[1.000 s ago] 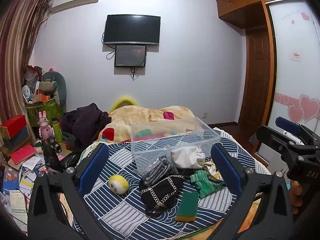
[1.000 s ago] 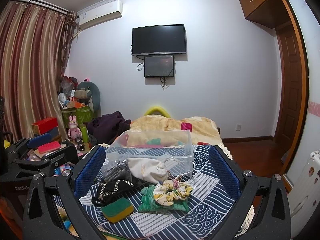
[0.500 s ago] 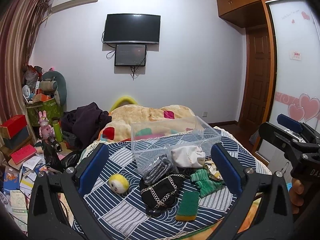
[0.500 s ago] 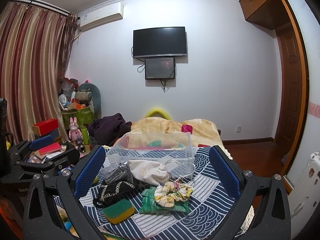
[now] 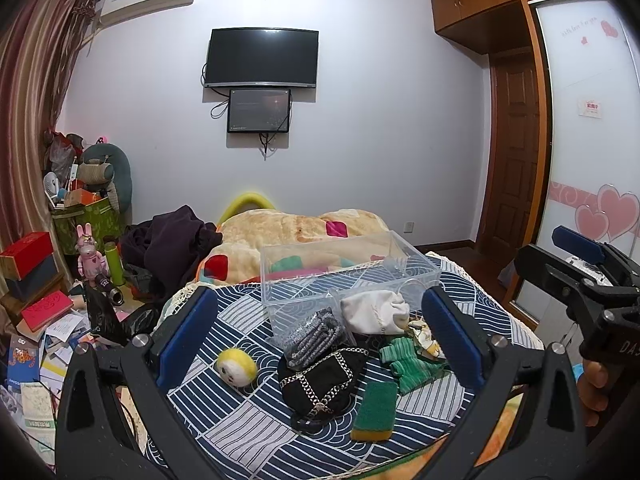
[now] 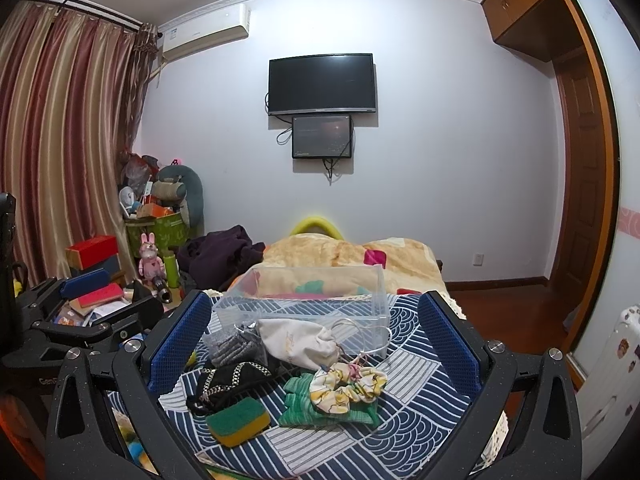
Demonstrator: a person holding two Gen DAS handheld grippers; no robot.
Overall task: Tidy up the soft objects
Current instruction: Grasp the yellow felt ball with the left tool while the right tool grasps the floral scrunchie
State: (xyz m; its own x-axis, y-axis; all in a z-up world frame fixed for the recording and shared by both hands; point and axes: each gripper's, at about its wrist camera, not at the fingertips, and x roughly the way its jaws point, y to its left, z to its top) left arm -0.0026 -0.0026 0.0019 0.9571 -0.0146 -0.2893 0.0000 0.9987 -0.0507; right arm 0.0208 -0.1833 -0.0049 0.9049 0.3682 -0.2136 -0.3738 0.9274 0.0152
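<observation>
While hovering above the patterned bedspread (image 5: 248, 432), left gripper (image 5: 320, 336) and right gripper (image 6: 314, 340) both spread wide, holding nothing. Nearest, at 6 o'clock: green-and-yellow sponge (image 6: 239, 421). Just beyond: black chain-trimmed bag (image 5: 320, 376), green sock (image 6: 320, 410) under a floral scrunchie (image 6: 348, 386), yellow plush ball (image 5: 237, 365) off at 9 o'clock. Farther, toward 12 o'clock: grey knit bundle (image 5: 314, 336) and white drawstring pouch (image 5: 376, 312) against the clear plastic bin (image 5: 344, 268).

A floral scrunchie (image 6: 347, 385) lies on green cloth (image 6: 320, 412) beside a sponge (image 6: 238, 421), the clear bin (image 6: 304, 300) seemingly empty.
</observation>
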